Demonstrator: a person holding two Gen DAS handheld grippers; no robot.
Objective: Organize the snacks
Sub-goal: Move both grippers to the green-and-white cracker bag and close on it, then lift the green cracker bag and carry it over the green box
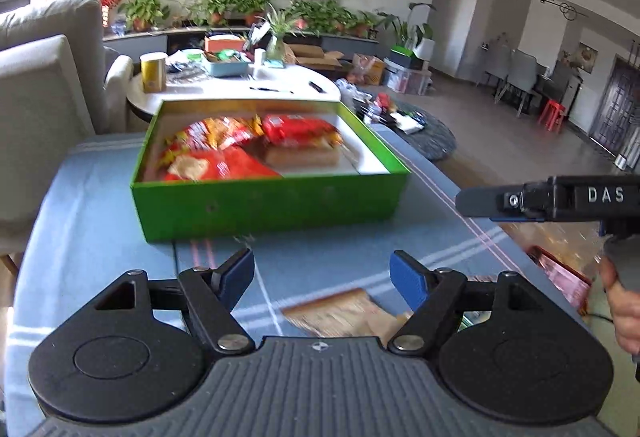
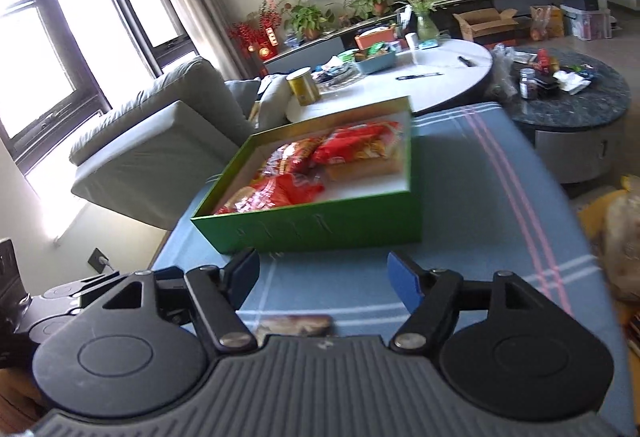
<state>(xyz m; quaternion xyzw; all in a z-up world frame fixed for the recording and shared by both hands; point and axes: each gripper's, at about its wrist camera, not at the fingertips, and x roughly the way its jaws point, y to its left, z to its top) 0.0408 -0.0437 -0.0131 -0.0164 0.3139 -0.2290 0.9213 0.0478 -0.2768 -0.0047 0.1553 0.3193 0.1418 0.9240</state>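
Snacks point(image 1: 240, 153) fill green box point(image 1: 272, 205) — 2 grippers' jaws apart.

The green cardboard box point(image 1: 272, 209) has smooth, faintly sheened walls and a matt white lining. Inside it lie glossy red plastic snack packets point(image 1: 224, 157). Beneath it spreads a matt blue woven tablecloth point(image 1: 92, 229).

White letters "DAS" on the black body of the right gripper point(image 1: 476, 202), far right. Printing on red snack packets point(image 1: 224, 153) blurred, unreadable.
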